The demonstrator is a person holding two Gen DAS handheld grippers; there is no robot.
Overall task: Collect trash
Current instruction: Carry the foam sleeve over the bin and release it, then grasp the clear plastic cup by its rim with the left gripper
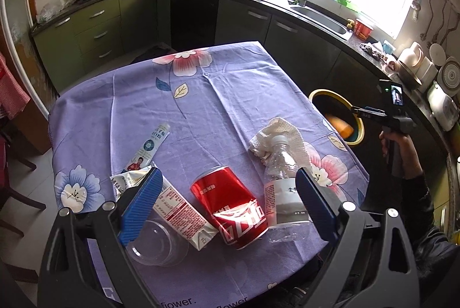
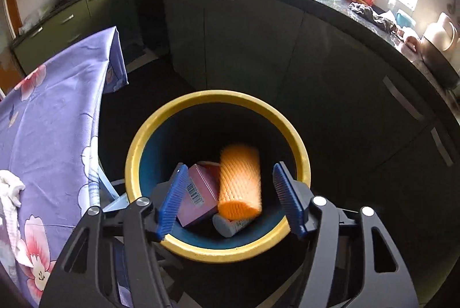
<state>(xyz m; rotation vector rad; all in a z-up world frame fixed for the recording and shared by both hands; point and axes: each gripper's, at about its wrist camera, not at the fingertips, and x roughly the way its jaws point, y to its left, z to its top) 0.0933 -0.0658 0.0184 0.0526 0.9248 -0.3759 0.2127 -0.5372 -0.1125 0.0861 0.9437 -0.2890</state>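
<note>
My left gripper (image 1: 227, 178) is open above the trash on the table: a crushed red can (image 1: 230, 207) between its fingers, a clear plastic bottle (image 1: 283, 190) by the right finger, a milk carton (image 1: 181, 213), a clear plastic cup (image 1: 156, 246), a tube (image 1: 148, 147) and a crumpled white tissue (image 1: 283, 135). My right gripper (image 2: 228, 178) is open and empty over the yellow-rimmed bin (image 2: 299, 147), which holds an orange foam net (image 2: 240, 181), a pink box (image 2: 198, 193) and a grey tube (image 2: 230, 226). The bin (image 1: 359, 126) also shows in the left wrist view.
The table wears a purple flowered cloth (image 1: 187, 112); its edge (image 2: 95, 135) lies just left of the bin. Dark kitchen cabinets (image 2: 258, 34) and a counter with a sink (image 1: 322, 17) run behind. A red chair stands at the left (image 1: 11, 95).
</note>
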